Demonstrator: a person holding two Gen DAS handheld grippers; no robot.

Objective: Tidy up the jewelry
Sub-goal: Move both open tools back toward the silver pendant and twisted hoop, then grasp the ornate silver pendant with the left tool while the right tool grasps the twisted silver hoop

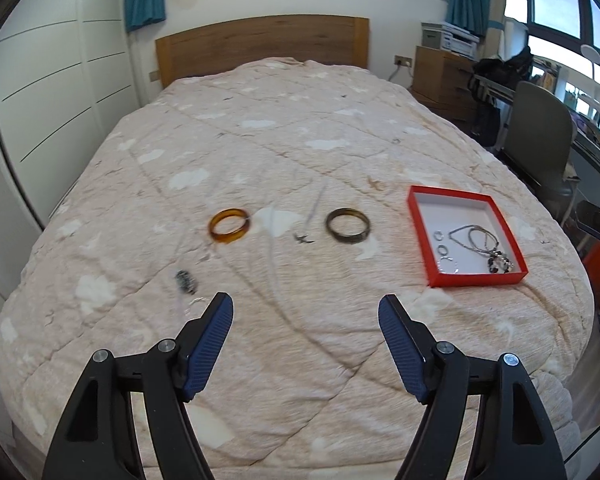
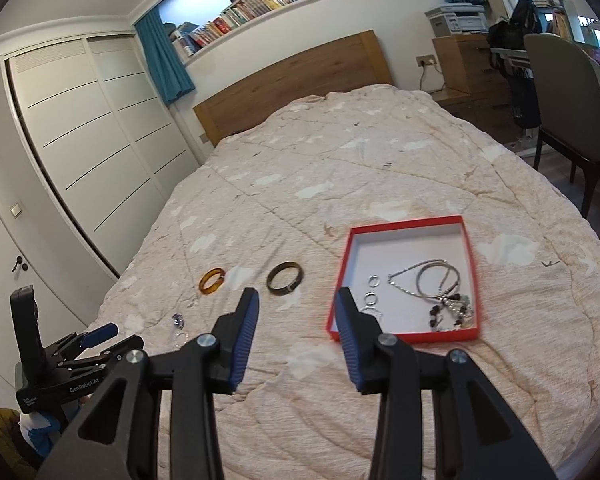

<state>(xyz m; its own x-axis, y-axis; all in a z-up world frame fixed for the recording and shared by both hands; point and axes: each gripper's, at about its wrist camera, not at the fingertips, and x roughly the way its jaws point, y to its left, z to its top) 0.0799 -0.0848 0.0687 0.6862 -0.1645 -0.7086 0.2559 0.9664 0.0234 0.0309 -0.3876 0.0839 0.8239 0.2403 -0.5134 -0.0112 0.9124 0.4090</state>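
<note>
A red tray (image 1: 419, 224) (image 2: 469, 264) lies on the bed, holding necklaces (image 1: 484, 240) (image 2: 440, 284) and small silver rings (image 1: 440, 240) (image 2: 374, 281). An amber bangle (image 1: 229, 225) (image 2: 212, 279) and a dark bangle (image 1: 347, 225) (image 2: 285, 277) lie left of the tray. A thin chain with a star pendant (image 1: 306, 236) lies between them. A dark beaded piece (image 1: 186, 281) (image 2: 179, 320) and a silver ring (image 2: 182, 337) lie nearer. My left gripper (image 1: 306, 310) is open and empty above the quilt. My right gripper (image 2: 296, 300) is open and empty, near the tray's front left corner.
The bed has a pink quilt (image 1: 300, 152) and a wooden headboard (image 1: 260, 46). A white wardrobe (image 1: 52, 80) stands left. A chair (image 1: 540, 132) and desk stand right of the bed. The left gripper's body (image 2: 60, 364) shows at the lower left of the right wrist view.
</note>
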